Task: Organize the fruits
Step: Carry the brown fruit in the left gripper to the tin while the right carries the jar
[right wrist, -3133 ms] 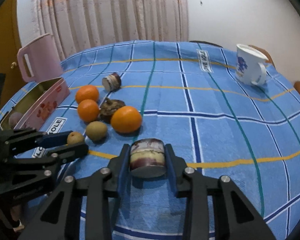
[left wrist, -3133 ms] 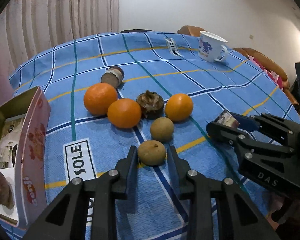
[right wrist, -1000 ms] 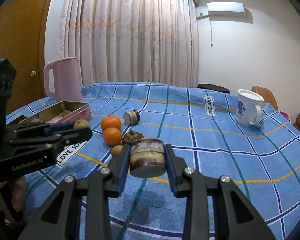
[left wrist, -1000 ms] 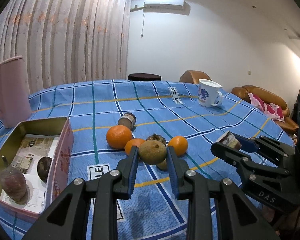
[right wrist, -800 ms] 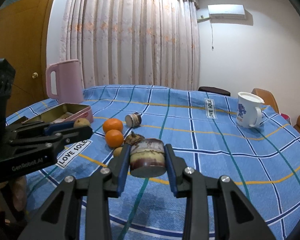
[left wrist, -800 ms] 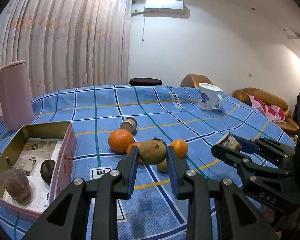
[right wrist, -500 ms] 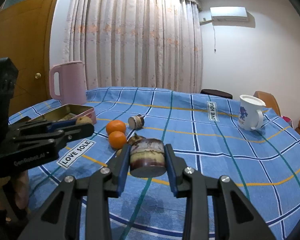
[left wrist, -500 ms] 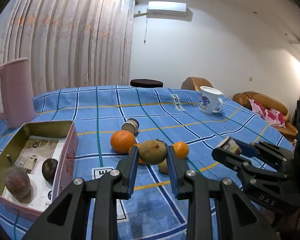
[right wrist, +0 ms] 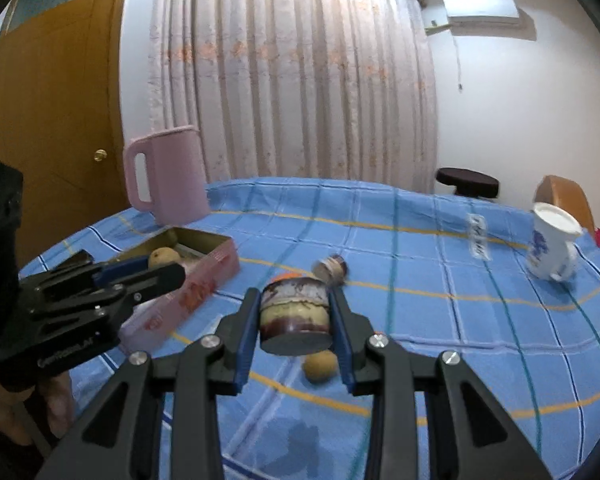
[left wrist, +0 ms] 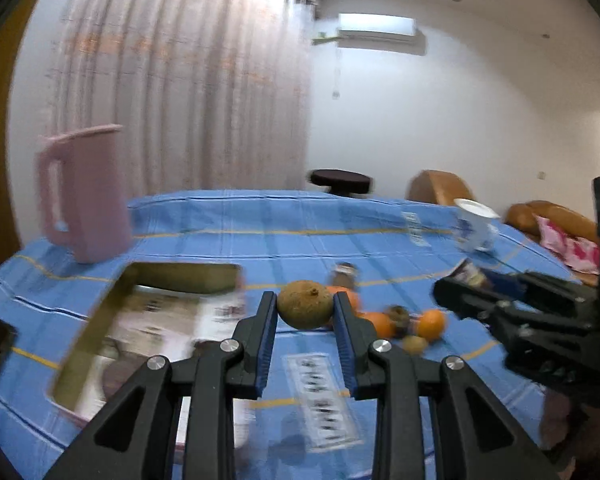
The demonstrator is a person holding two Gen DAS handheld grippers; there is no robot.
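Clamping a brown fruit (left wrist: pixel 305 310) above the table (left wrist: pixel 340 240) beside the open tin (left wrist: pixel 148 320), the left gripper (left wrist: pixel 305 320) hangs; the right gripper (right wrist: pixel 294 320) pinches a cut fruit piece (right wrist: pixel 294 316).

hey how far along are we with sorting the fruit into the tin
Partly done. The tin already holds something dark, too blurred to identify. In hand: the left gripper grips a brown fruit and the right gripper a small jar, both above the table. Left: the oranges and other pieces on the cloth.
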